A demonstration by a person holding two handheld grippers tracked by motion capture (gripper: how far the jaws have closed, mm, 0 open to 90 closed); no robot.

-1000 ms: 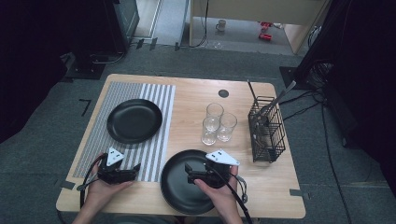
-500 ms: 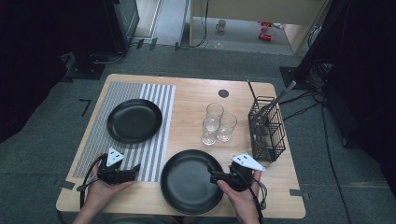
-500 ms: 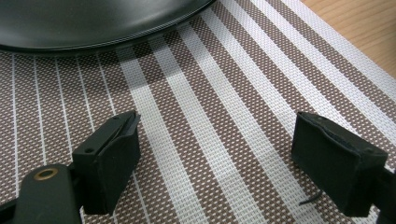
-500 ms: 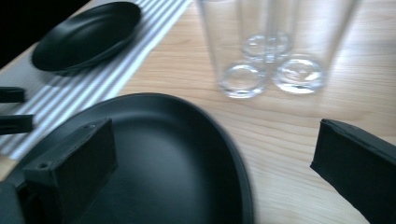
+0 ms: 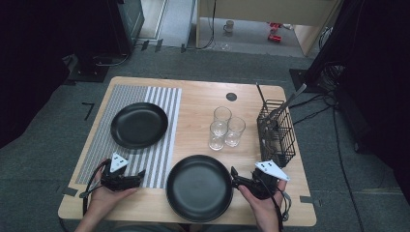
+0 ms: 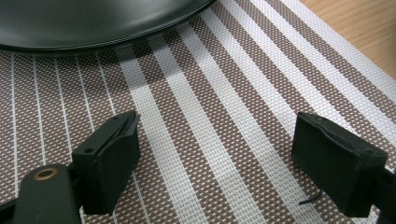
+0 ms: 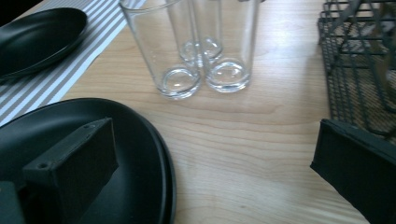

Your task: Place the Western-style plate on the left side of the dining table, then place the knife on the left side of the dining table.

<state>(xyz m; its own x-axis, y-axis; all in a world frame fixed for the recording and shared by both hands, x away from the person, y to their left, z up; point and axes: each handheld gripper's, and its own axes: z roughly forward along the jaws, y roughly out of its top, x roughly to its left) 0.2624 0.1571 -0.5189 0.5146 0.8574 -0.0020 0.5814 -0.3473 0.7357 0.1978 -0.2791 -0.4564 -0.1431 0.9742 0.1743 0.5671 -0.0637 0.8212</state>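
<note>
Three clear glasses [image 5: 224, 126] stand clustered, touching one another, on the bare wooden surface [image 5: 198, 104]. A black wire basket [image 5: 276, 133] stands just beside them toward the edge, holding upright utensils. A small dark round disc [image 5: 231, 96] sits near the far edge.

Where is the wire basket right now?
In the high view the wire basket stands near the table's right edge, just right of the three glasses and beyond the right gripper.

The left gripper [image 5: 141, 173] is held low at the near-left corner of the surface [image 5: 203, 104], jaws spread wide. The right gripper [image 5: 233, 172] is held toward its near-right corner, jaws likewise parted, nothing between them.
</note>
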